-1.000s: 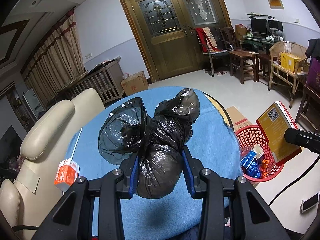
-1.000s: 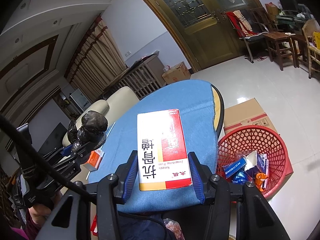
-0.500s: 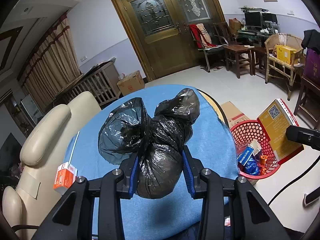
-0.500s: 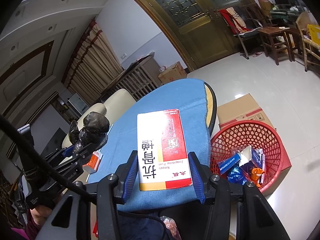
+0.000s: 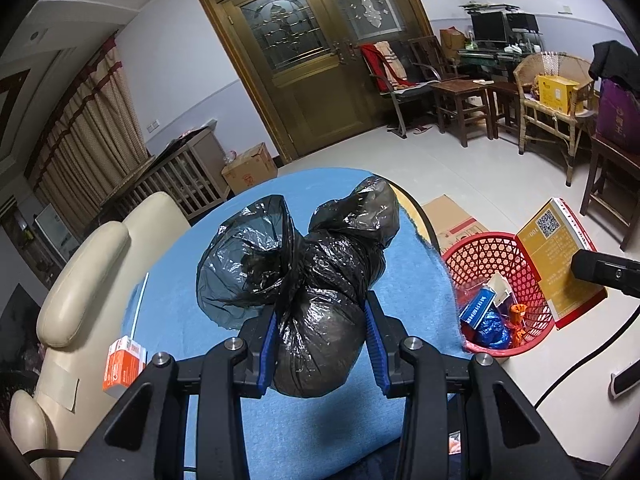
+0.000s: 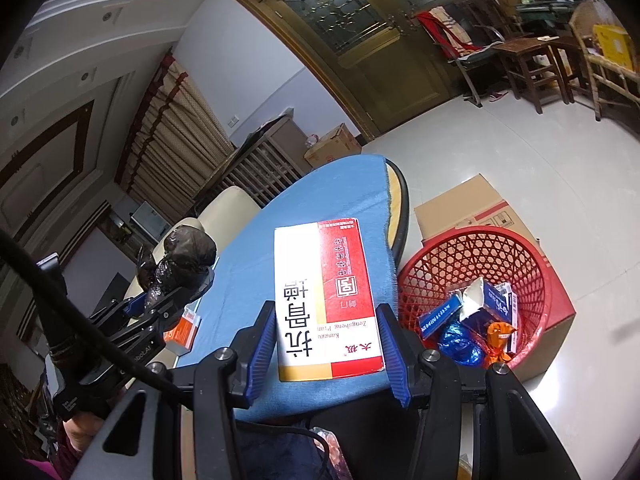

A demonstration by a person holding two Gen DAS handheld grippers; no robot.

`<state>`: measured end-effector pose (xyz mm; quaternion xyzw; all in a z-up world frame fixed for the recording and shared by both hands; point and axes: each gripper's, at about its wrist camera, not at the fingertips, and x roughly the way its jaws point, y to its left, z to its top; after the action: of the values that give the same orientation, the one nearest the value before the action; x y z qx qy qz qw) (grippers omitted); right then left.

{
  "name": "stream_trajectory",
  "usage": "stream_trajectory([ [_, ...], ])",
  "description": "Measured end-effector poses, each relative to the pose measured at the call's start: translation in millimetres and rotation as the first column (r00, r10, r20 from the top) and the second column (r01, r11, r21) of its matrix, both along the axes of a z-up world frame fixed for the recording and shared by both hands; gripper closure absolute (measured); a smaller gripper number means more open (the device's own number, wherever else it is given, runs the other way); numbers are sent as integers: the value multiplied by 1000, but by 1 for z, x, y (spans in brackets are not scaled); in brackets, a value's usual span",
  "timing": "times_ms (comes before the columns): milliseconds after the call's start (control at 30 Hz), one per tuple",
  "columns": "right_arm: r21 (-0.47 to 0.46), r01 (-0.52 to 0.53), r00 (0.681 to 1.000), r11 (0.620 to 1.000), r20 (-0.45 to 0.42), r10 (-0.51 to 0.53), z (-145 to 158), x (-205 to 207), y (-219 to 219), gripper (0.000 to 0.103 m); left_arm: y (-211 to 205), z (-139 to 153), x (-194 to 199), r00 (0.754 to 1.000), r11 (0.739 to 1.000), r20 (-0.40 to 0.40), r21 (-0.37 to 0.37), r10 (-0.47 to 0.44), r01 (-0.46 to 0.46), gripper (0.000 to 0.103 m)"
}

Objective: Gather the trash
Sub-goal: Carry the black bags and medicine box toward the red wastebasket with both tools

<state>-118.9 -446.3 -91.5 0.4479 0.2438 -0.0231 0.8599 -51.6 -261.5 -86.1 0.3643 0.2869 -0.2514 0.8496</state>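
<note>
My left gripper (image 5: 320,336) is shut on a crumpled black plastic bag (image 5: 320,276) and holds it above the blue-clothed round table (image 5: 408,276). My right gripper (image 6: 326,344) is shut on a red and white medicine box (image 6: 324,296), held above the table's near right edge (image 6: 320,196). The box also shows in the left wrist view (image 5: 556,252) beside the red mesh basket (image 5: 480,248). The basket (image 6: 476,256) stands on the floor right of the table and holds several wrappers and small boxes. The left gripper with the bag shows in the right wrist view (image 6: 176,272).
A small orange and white carton (image 5: 122,364) with a straw lies at the table's left edge. A cream chair (image 5: 88,264) stands left of the table. A cardboard box (image 6: 464,204) lies behind the basket. Wooden chairs and stools (image 5: 464,100) stand at the far right.
Both grippers have shifted slightly to the right with their loads; the red basket now shows nearer the middle of each view. Both grips are unchanged.
</note>
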Motion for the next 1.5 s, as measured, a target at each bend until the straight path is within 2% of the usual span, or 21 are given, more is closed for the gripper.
stream_trajectory([
  [1033,90,70,998,993,-15,-68,-27,-27,-21,51,-18,-16,-16,995,993,-24,57,-100,101,62],
  [1500,99,78,997,992,-22,-76,-32,-30,-21,51,-15,-20,-6,991,989,-45,73,-129,132,62],
])
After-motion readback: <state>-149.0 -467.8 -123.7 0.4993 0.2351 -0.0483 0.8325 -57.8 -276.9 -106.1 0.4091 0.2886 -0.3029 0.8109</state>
